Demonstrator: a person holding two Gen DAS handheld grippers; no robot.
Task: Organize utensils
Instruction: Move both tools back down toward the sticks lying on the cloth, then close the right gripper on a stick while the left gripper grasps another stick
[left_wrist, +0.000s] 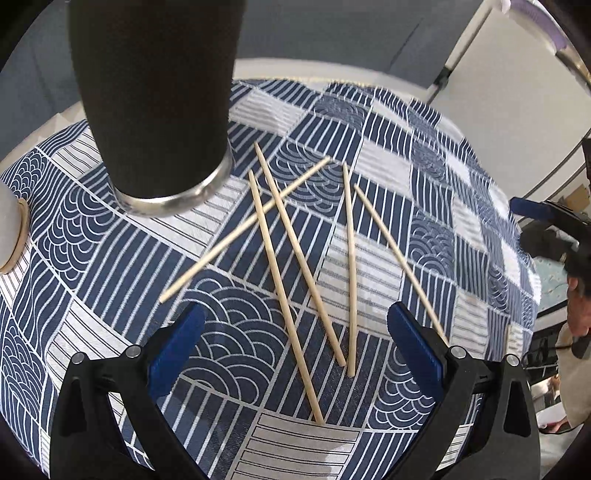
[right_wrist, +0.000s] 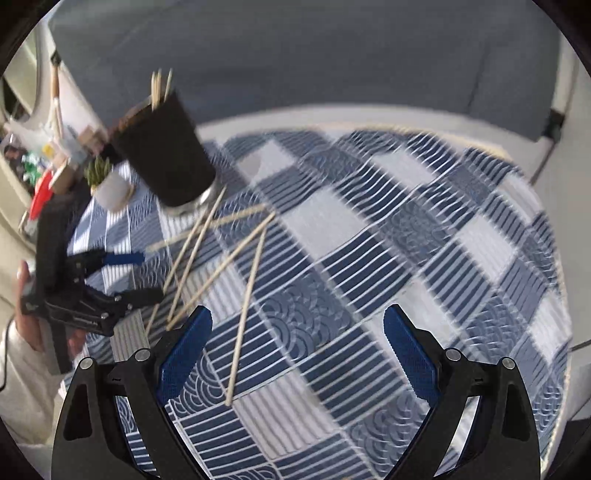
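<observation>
Left wrist view: no writing readable; both tools, left tool (left_wrist: 295, 343) and right tool (right_wrist: 297, 345), gape empty.

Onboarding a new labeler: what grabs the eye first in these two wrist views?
Five loose chopsticks lie scattered and partly crossed on the blue-and-white patterned tablecloth, just ahead of the open left gripper. A tall dark cup stands beyond them to the left, with a few sticks already poking out of its top in the right wrist view. The right gripper hangs open and empty.
</observation>
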